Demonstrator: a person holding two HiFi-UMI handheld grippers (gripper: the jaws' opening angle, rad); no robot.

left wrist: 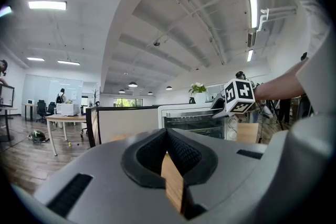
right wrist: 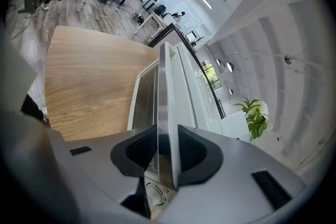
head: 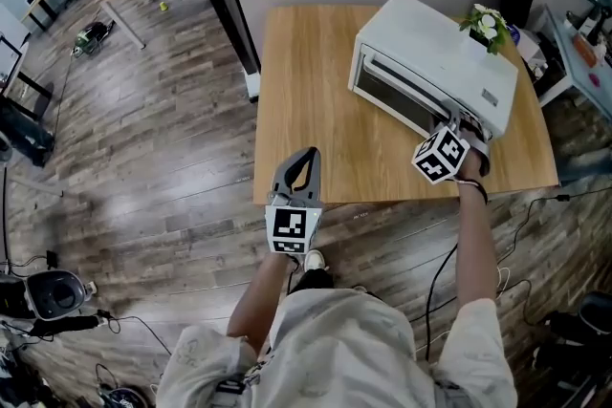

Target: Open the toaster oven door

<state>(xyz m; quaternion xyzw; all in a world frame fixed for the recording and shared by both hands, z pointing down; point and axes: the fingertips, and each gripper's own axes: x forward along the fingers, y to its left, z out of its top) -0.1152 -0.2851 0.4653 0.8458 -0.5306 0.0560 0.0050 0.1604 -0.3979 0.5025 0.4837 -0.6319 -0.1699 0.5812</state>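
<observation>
The white toaster oven door [head: 397, 96] seemed stiff and light (handle possibly slick). The right gripper [right wrist: 164, 147] clamped its metal handle bar [right wrist: 163, 92]; the left gripper [left wrist: 167, 139] was closed, empty.

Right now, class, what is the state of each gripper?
Left gripper: jaws shut, holding nothing.
Right gripper: jaws shut on the toaster oven door handle.
</observation>
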